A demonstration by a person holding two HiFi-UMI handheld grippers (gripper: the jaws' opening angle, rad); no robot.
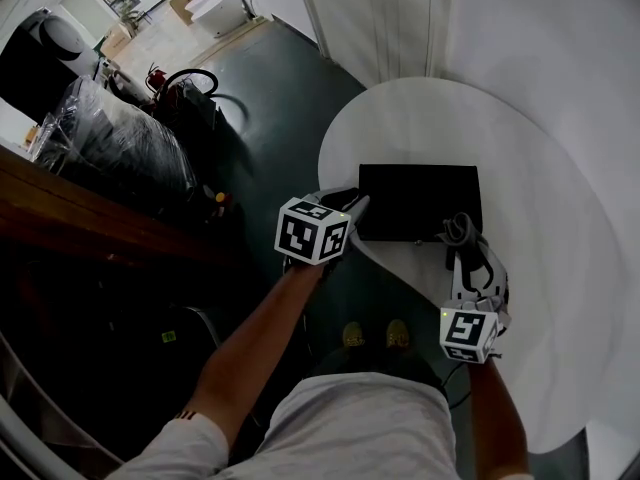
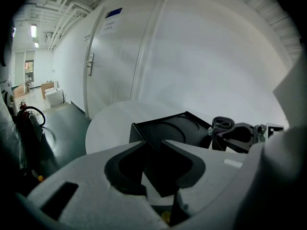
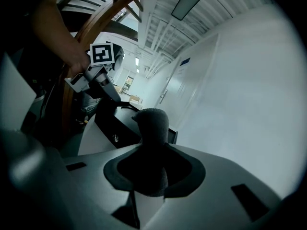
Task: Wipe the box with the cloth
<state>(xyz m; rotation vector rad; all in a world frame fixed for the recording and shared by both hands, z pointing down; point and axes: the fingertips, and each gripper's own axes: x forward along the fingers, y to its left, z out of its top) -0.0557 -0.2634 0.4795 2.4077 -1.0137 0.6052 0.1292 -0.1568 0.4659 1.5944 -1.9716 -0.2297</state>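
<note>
**A:** The left tool [image 1: 355,209]: what do we have in it?

**B:** We have its jaws closed on the near left corner of the box [image 1: 420,199]. In the left gripper view the black corner sits right between the two pads, which stand only a narrow way apart on it.

**A:** And the right tool [image 1: 466,254]?

**B:** We see its jaws pinched on the cloth [image 1: 459,230], a dark grey roll that sticks up out of them toward the box.

**A:** Where do we find the box?

**B:** We find it lying flat on the round white counter [image 1: 565,218]. Its left corner is near the counter's rim, and its long front side faces us. That side has a small fitting [image 3: 115,138] on it.

**A:** How does the cloth sit against it?

**B:** We see the cloth at the right end of that front side, just at the box's edge. Whether it touches, we cannot tell.

**A:** How do our two tools stand to each other?

**B:** We hold them at opposite ends of the box, well apart. Past the counter's left rim we see dark green floor [image 1: 270,138].
</note>
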